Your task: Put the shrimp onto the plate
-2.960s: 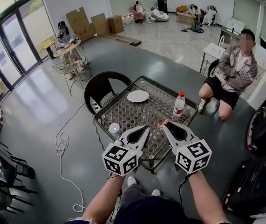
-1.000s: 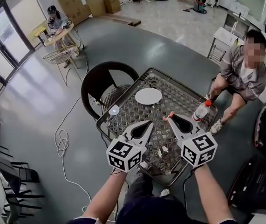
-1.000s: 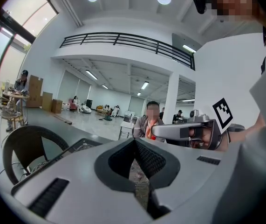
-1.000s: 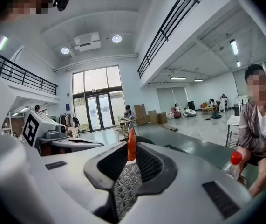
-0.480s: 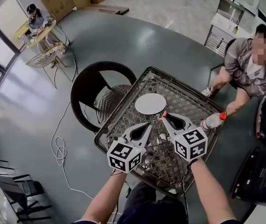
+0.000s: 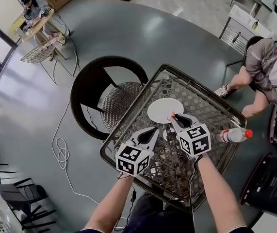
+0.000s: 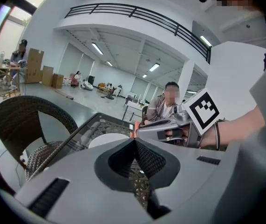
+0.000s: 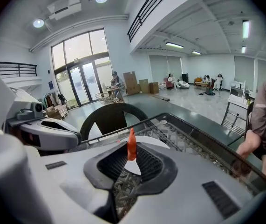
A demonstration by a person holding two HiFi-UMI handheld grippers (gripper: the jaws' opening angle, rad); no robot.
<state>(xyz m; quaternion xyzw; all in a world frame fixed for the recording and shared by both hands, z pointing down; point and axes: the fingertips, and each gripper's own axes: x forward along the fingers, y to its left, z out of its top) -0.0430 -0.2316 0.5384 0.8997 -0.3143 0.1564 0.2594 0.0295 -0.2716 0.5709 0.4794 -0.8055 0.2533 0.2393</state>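
An orange shrimp (image 8: pixel 131 143) stands upright between the jaws of my right gripper (image 8: pixel 132 155), which is shut on it. In the head view that gripper (image 6: pixel 172 115) holds the shrimp (image 6: pixel 171 114) over the near edge of the round white plate (image 6: pixel 163 108) on the wicker-top table (image 6: pixel 211 106). My left gripper (image 6: pixel 155 128) is shut and holds nothing, just left of and behind the right one. In the left gripper view its jaws meet at the tip (image 7: pixel 134 141), with the plate (image 7: pixel 105 139) beyond them.
A water bottle (image 6: pixel 234 135) with a red cap is on the table's right side. A black wicker chair (image 6: pixel 87 93) stands against the table's left edge. A seated person (image 6: pixel 270 72) is at the far right. A cable (image 6: pixel 60 152) lies on the floor.
The view has tipped down over the table. My right gripper has carried the shrimp forward to the plate's near edge, and the left gripper has followed beside it.
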